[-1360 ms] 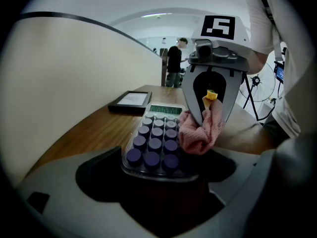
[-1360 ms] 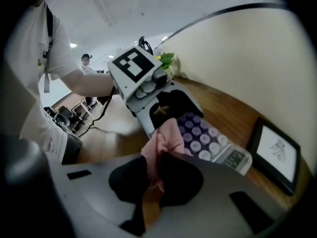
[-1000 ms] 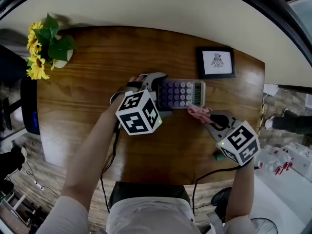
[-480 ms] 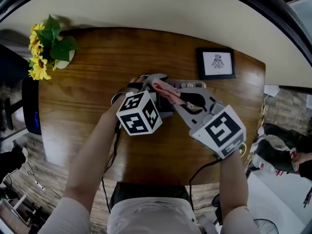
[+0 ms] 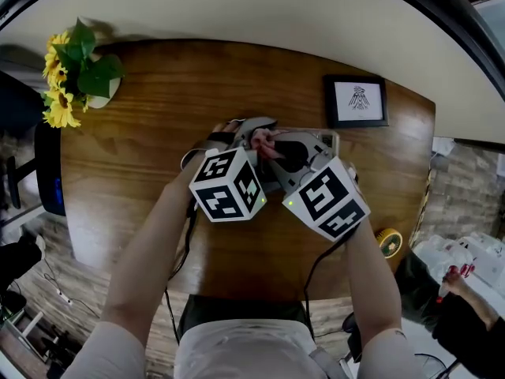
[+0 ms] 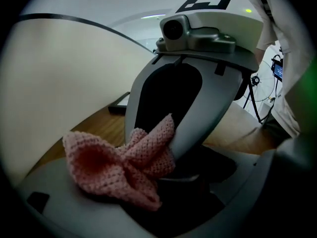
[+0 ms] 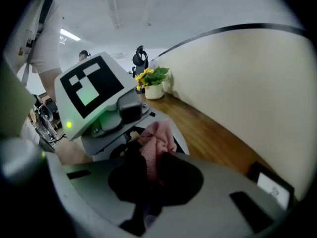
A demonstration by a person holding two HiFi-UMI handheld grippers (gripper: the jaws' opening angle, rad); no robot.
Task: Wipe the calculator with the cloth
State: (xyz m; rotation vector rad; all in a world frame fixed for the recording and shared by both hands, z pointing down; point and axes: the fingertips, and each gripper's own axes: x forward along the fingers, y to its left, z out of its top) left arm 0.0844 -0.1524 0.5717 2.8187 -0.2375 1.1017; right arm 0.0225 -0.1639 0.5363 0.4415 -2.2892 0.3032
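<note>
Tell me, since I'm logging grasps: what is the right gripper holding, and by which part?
The right gripper pinches the pink cloth by one bunched end between its shut jaws; the rest of the cloth fans out loose beyond the fingertips.

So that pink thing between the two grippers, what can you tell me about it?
The cloth is small, pink and open-knit, like crochet, soft and crumpled into folds. The right gripper is shut on one bunched end; the loose end flares out and lies on a grey jaw of the left gripper, above the wooden table.
</note>
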